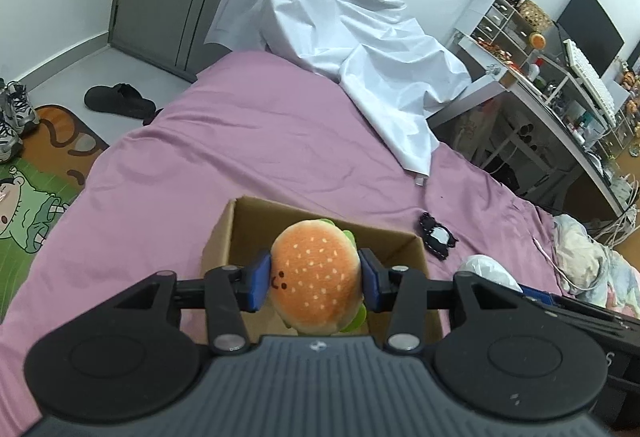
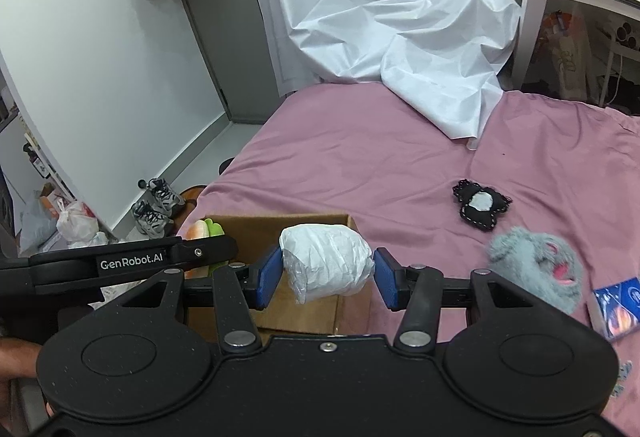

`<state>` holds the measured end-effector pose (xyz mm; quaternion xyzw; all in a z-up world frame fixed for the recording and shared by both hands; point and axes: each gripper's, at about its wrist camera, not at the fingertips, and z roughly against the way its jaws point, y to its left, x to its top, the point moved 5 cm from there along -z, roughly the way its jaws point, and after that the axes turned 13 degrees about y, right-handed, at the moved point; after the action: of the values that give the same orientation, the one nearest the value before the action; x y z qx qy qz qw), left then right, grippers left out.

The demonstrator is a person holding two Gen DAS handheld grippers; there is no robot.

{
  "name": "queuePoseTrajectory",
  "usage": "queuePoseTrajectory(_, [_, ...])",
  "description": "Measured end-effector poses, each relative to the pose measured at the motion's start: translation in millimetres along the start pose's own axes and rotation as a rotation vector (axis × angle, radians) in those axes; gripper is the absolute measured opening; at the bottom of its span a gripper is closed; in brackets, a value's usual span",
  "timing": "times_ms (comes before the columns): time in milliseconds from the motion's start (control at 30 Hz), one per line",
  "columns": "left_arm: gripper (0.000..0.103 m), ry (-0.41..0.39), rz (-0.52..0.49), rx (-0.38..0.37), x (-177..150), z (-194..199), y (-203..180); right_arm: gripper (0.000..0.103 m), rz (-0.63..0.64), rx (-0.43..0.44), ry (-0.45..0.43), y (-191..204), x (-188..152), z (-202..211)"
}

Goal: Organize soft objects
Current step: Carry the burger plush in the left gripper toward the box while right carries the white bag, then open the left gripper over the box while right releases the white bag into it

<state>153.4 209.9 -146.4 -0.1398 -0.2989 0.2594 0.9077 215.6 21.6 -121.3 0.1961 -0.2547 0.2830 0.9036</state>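
Holding the burger plush (image 1: 316, 273) clamped in the left hand-held gripper (image 1: 316, 277) and the white bundle (image 2: 326, 263) between the right hand-held gripper (image 2: 328, 275) pads, both over the cardboard box (image 1: 248, 221) on the bed (image 1: 240, 141), the deposit step awaits jaw release.

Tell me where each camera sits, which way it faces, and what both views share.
Left wrist: on the left gripper, looking along its fingers over the cardboard box; it holds the burger plush.
Right wrist: on the right gripper, facing the same box; the white bundle sits between its fingers.
Shared: box, pink bed, white sheet, black pouch.
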Motion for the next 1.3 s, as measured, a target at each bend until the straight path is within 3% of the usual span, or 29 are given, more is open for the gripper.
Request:
queuePoseTrajectory(100, [0.058,0.010,0.017,-0.011,3.3,-2.3,2.2,0.049,-0.001,0.003,-0.003,2.2,3.2,-3.0])
queuePoseTrajectory(167, [0.074,0.012,0.030,-0.010,3.1,-1.4,2.8,0.049,0.005,0.006,-0.005,4.6,3.9,-3.8])
queuePoseTrajectory(200, [0.075,0.006,0.032,0.000,2.8,0.2,2.6,0.049,0.004,0.007,-0.005,5.0,3.5,-3.9])
queuePoseTrajectory(400, [0.078,-0.035,0.050,0.057,-2.5,18.3,3.9,0.055,0.019,0.055,-0.024,11.1,6.3,-3.1])
queuePoseTrajectory(467, [0.082,-0.044,0.069,0.068,-5.0,25.3,8.2,0.075,0.027,0.053,-0.038,11.0,7.5,-0.3])
queuePoseTrajectory(733, [0.094,-0.112,0.088,0.088,-15.9,52.0,4.7,0.096,0.009,0.041,-0.069,-4.6,-1.8,21.2])
queuePoseTrajectory(867, [0.095,-0.132,0.071,0.120,-22.4,59.1,-6.3,0.099,-0.018,0.028,-0.073,-20.3,-10.4,34.2])
queuePoseTrajectory(1133, [0.095,-0.121,-0.035,0.101,-36.3,62.9,-43.3,0.103,-0.052,0.030,-0.089,-46.9,-25.3,66.2])
queuePoseTrajectory(1300, [0.095,-0.098,-0.081,0.073,-41.3,61.4,-67.4,0.103,-0.135,0.069,-0.096,-66.2,-26.4,81.3])
